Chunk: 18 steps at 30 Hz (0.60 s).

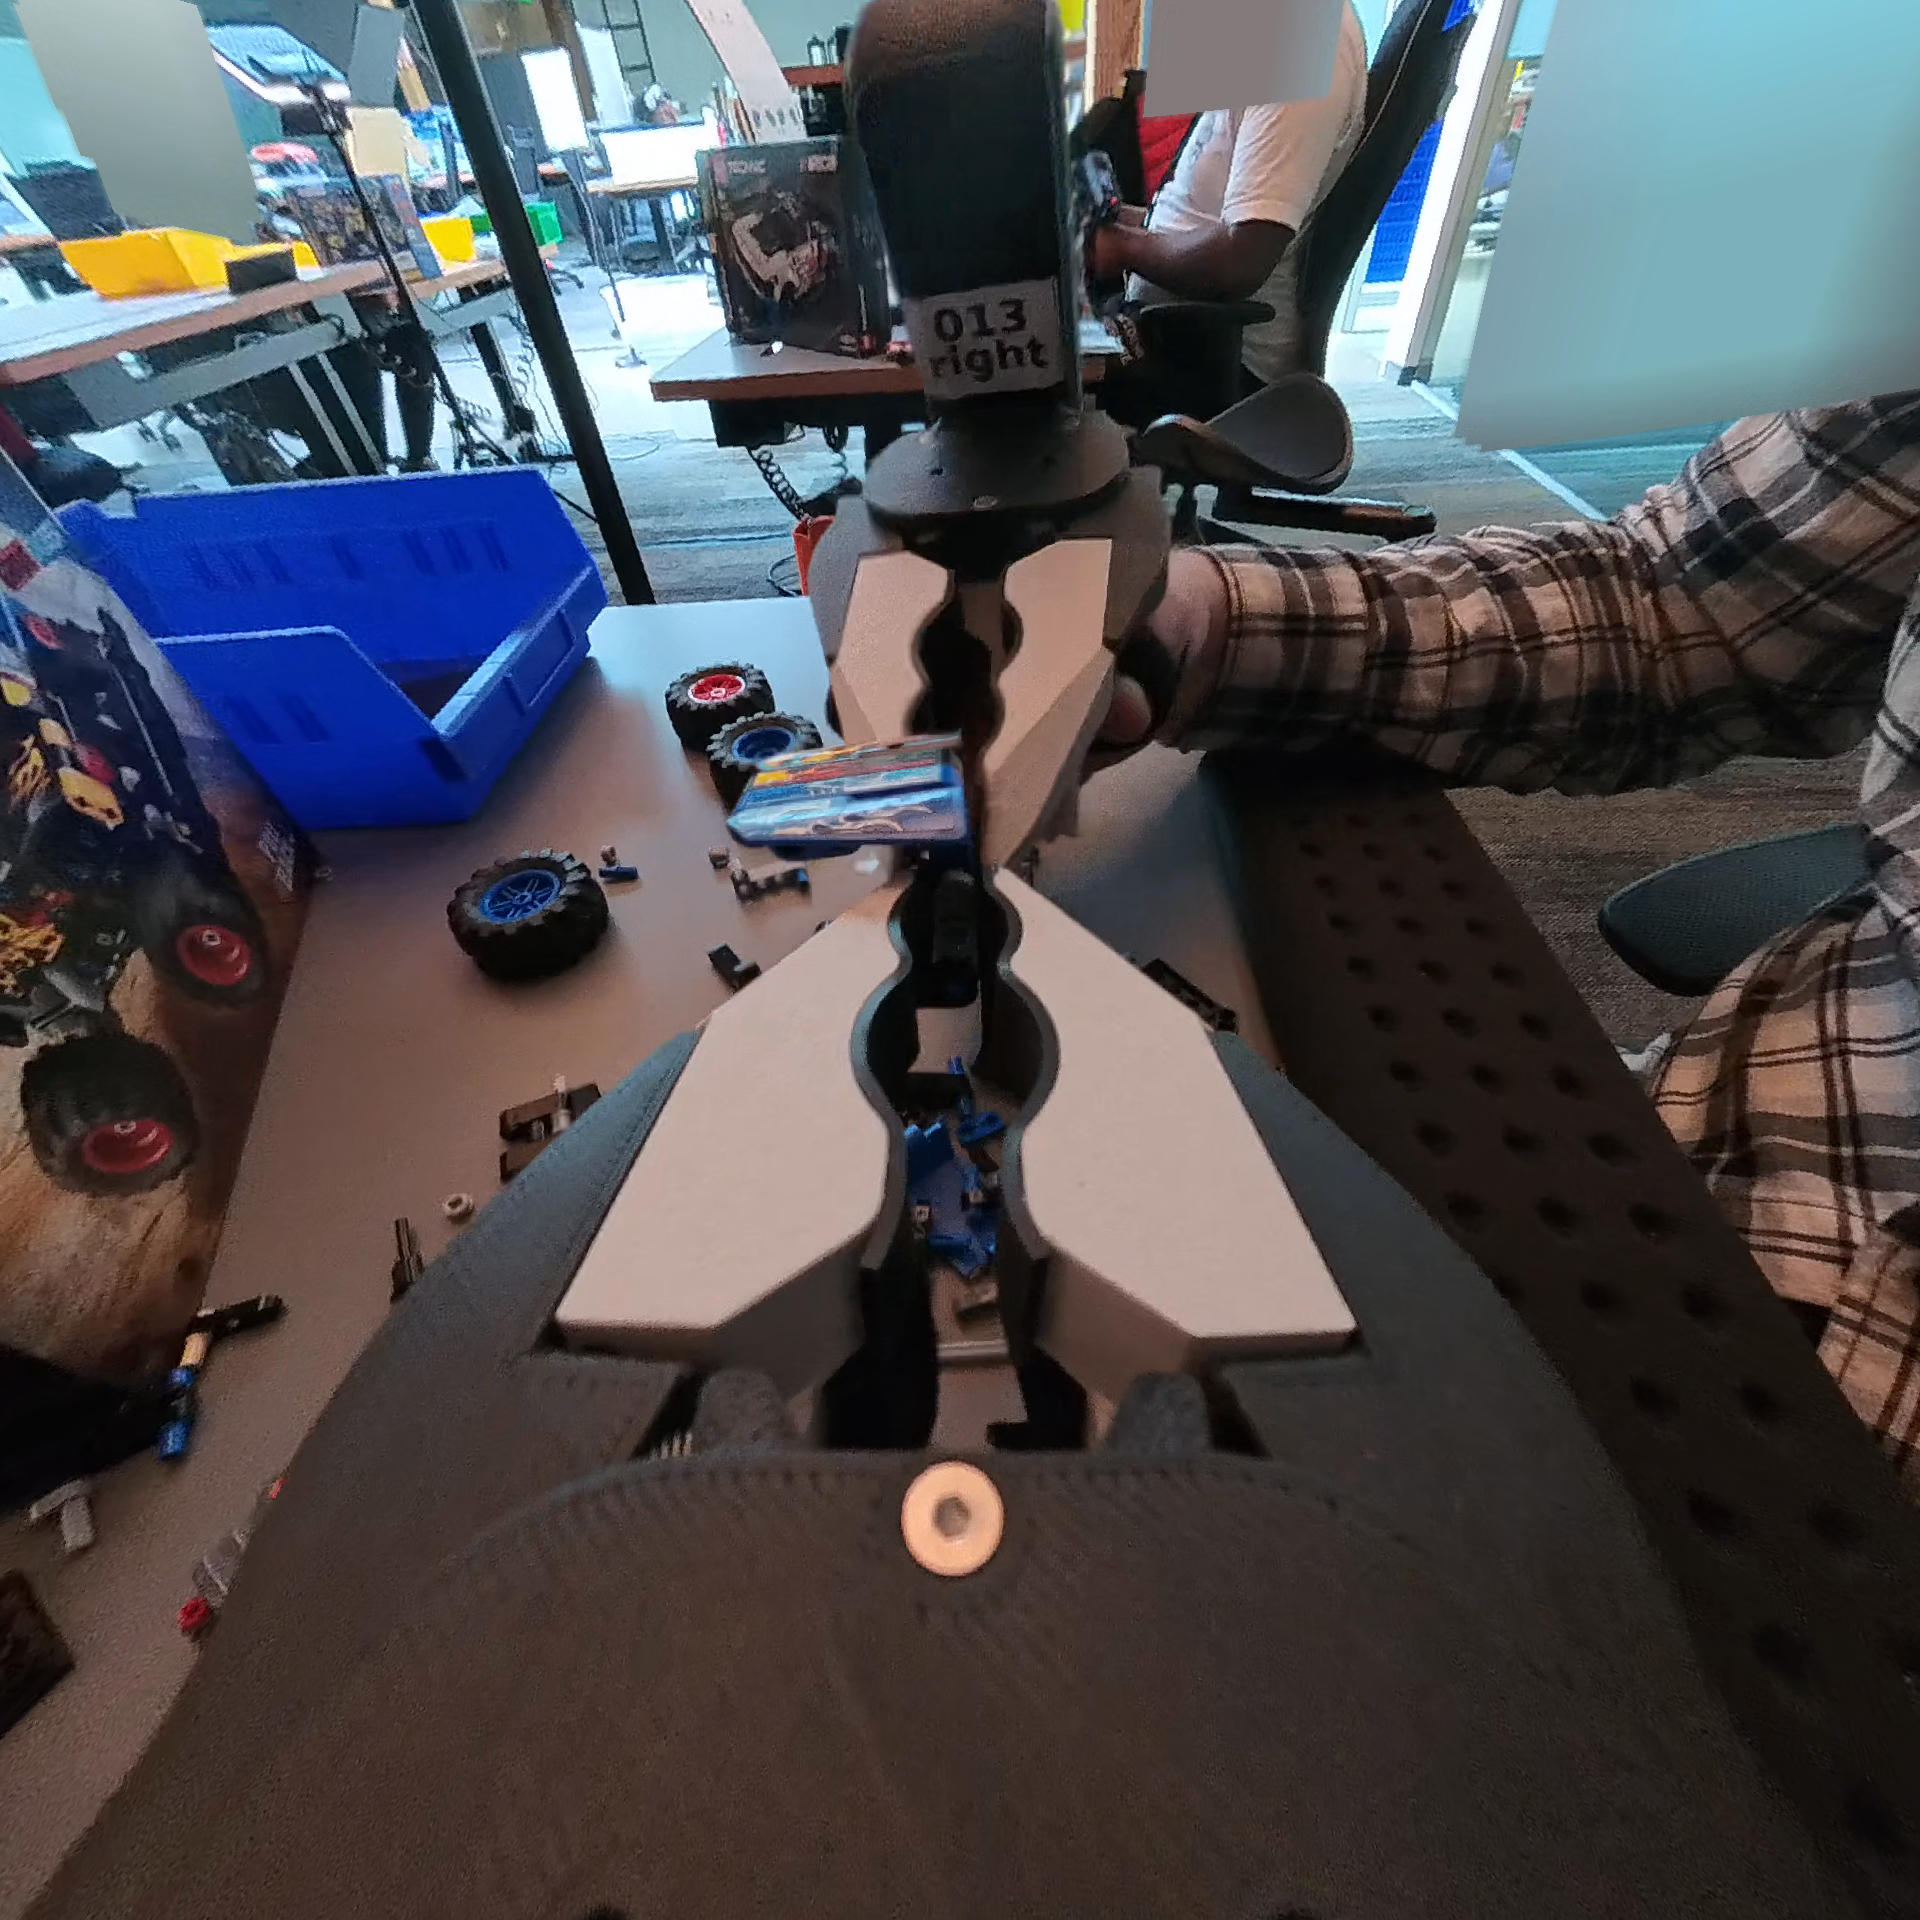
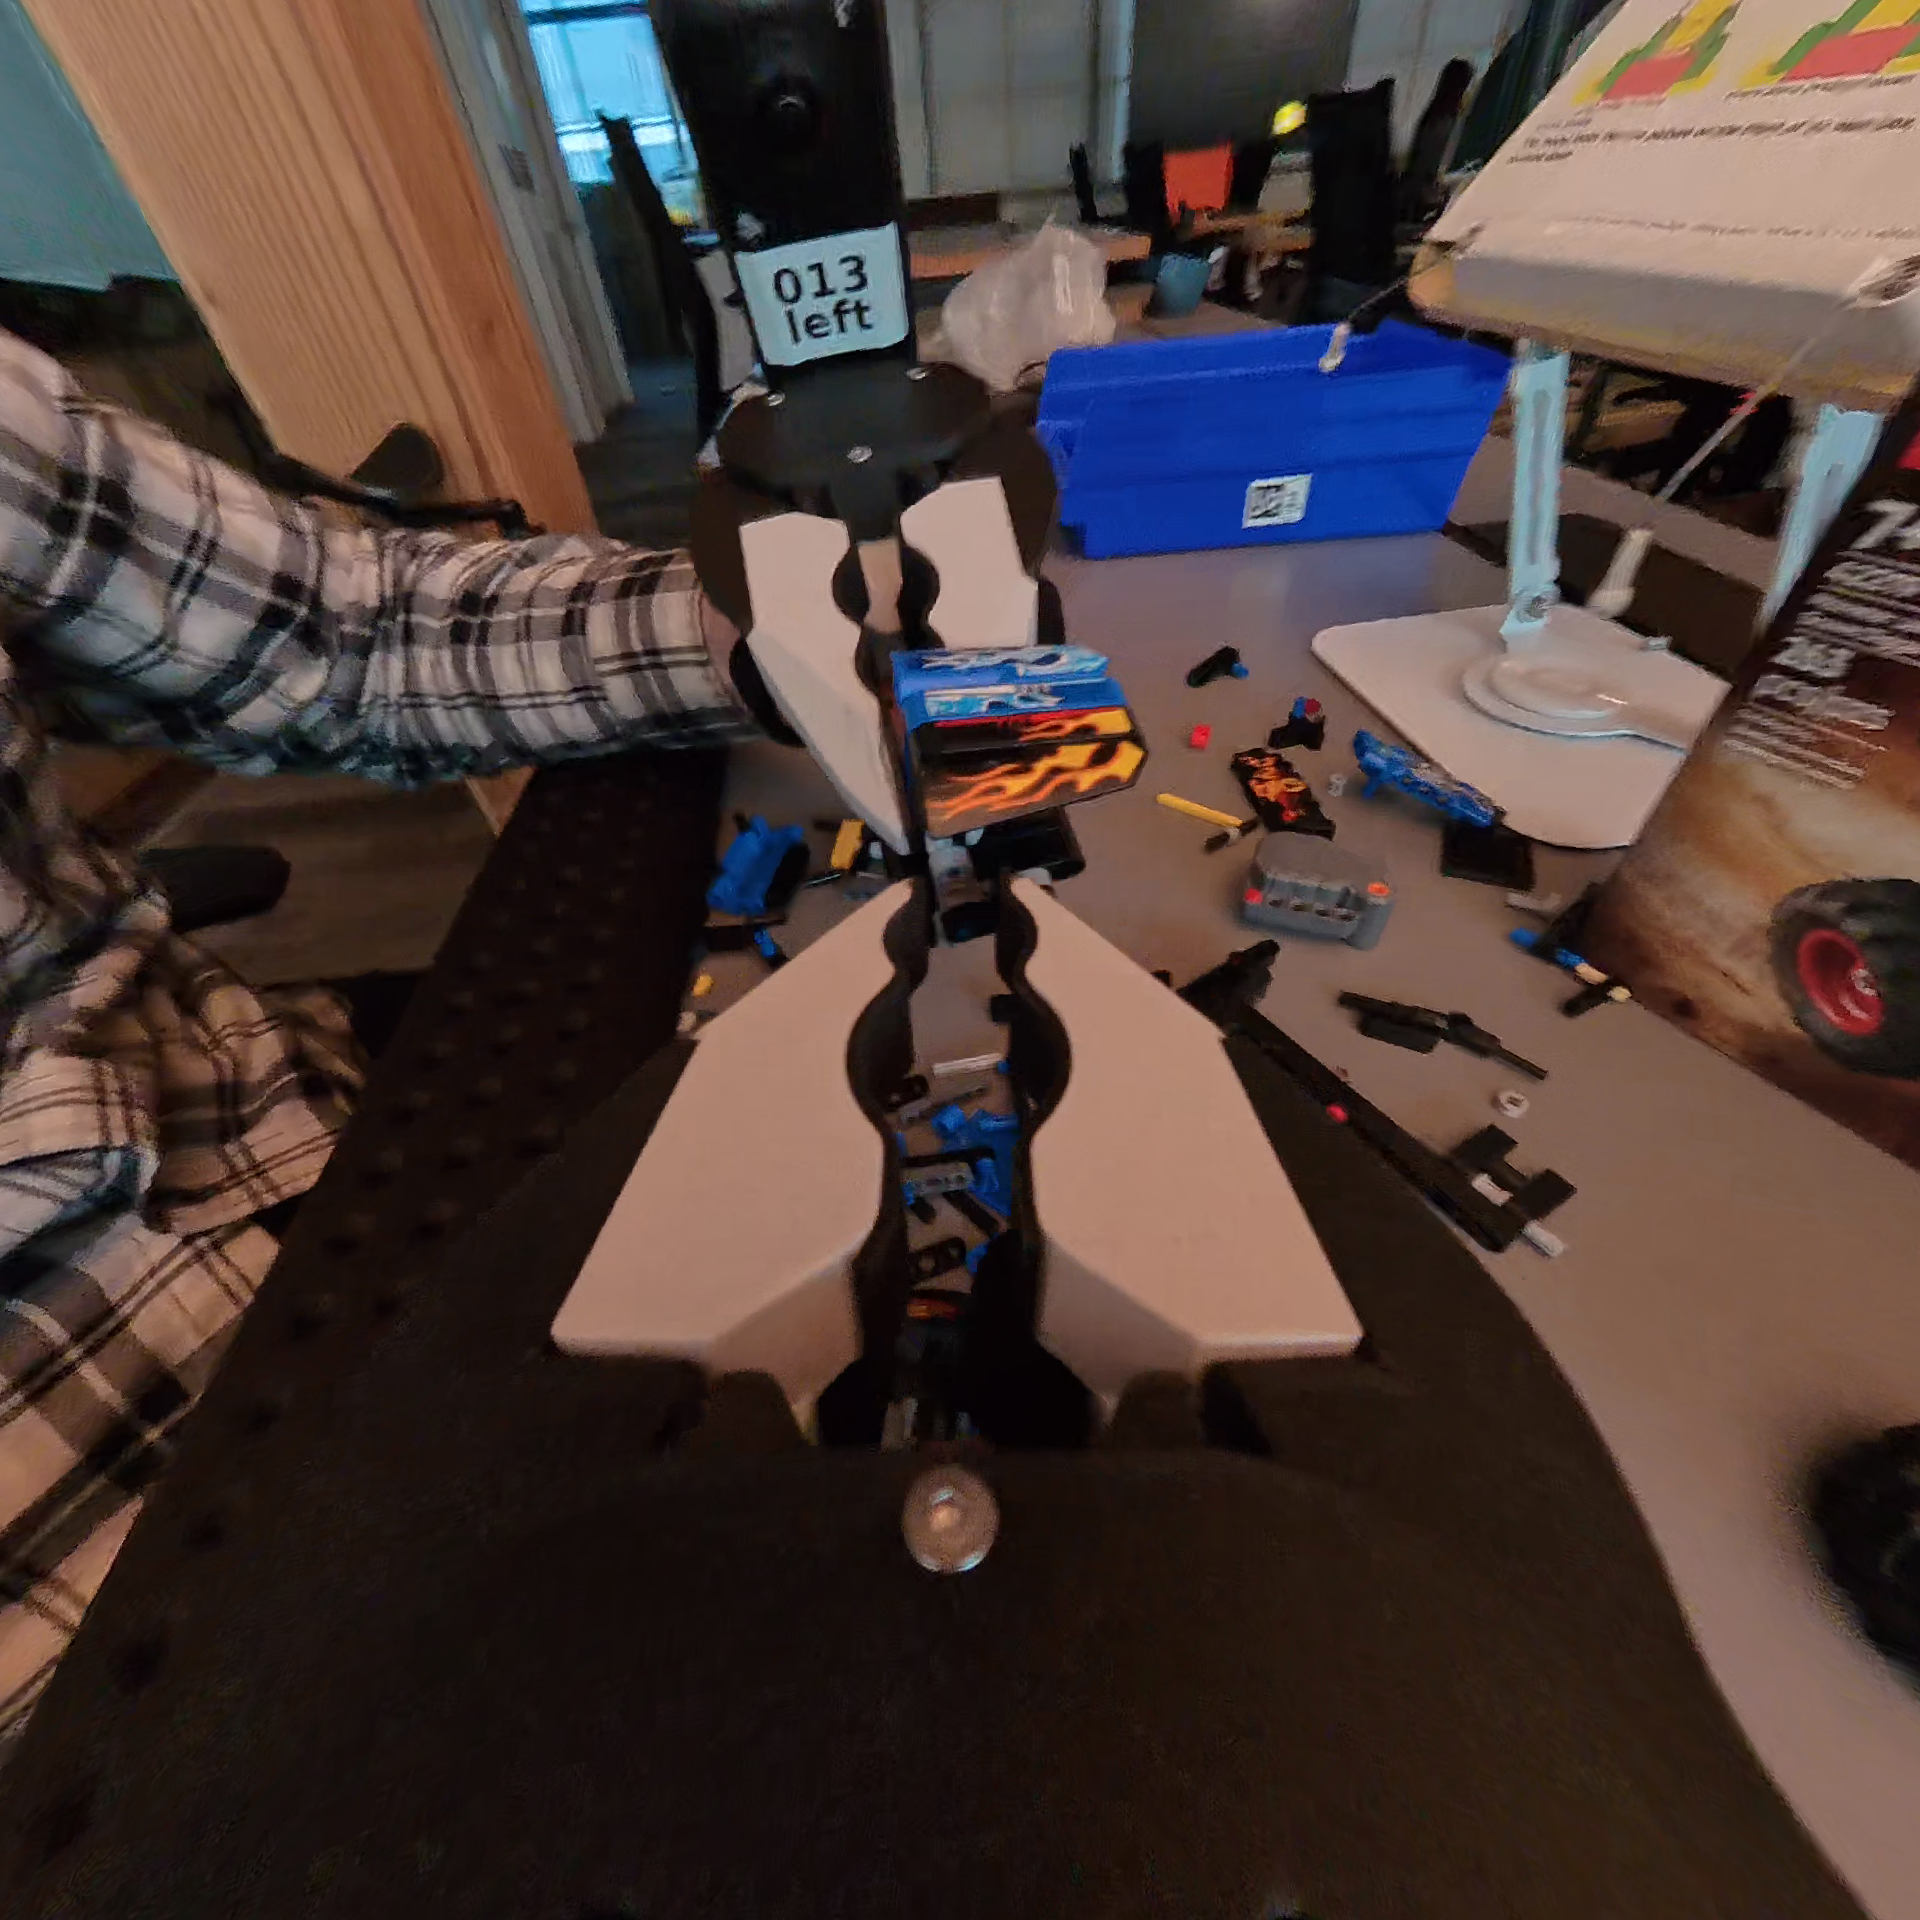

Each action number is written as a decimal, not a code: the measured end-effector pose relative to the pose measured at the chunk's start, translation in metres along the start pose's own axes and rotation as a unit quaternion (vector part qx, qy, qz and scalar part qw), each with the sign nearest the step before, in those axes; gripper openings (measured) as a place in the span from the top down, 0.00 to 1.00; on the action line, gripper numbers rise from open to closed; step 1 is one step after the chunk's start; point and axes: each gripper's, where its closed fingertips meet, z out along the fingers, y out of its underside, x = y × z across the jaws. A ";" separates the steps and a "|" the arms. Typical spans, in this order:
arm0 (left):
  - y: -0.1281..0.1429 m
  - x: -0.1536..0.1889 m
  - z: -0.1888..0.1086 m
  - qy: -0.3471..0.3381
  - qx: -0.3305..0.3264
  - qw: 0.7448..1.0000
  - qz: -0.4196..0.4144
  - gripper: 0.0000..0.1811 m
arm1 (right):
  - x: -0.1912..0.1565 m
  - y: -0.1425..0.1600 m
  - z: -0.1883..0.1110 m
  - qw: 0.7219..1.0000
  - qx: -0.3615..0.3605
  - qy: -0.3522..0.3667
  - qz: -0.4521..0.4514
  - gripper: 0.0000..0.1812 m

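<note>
Toy-set box, far left: a tall printed cardboard box [image 1: 94,935] with a monster-truck picture stands at the edge of my grey tabletop [image 1: 436,1039].
Blue bin: a blue plastic storage bin [image 1: 343,634] sits behind the box, near the table's back edge.
Loose wheels: a black rubber tyre with a blue hub [image 1: 528,906] lies alone; a second blue-hubbed tyre [image 1: 762,746] and a red-hubbed tyre [image 1: 719,694] sit side by side farther back.
Small parts: black, blue and grey building-toy pieces [image 1: 545,1112] lie scattered over the table.
Left gripper: my left gripper [image 1: 954,935] has its white wavy-edged fingers [image 1: 790,1122] nearly together, closed on the lower black and grey part of the assembly.
Assembly: a small building-toy model with blue panels on one side and black flame-printed panels on the other [image 2: 1023,743] hangs above the table between the two grippers.
Right gripper: my right gripper [image 2: 961,914] meets the left tip to tip, its white fingers [image 2: 1143,1132] drawn close about the same model's base; whether they press on it I cannot tell.
Battery block: a grey box with an orange button [image 2: 1317,891] rests on the table to the right.
Stand: a white stand with a round base [image 2: 1507,696] holds a tilted printed sheet [image 2: 1704,166].
</note>
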 end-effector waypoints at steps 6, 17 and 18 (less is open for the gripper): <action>-0.007 0.004 -0.001 0.016 0.021 1.000 -0.006 0.98 | -0.008 -0.008 0.001 0.999 0.019 -0.015 -0.025 0.97; -0.013 0.021 -0.006 0.035 0.018 0.999 0.031 0.98 | -0.026 -0.015 -0.008 0.996 0.029 -0.027 -0.085 0.97; -0.012 0.020 -0.005 0.033 0.011 0.999 0.031 0.98 | -0.026 -0.015 -0.009 0.996 0.027 -0.028 -0.078 0.97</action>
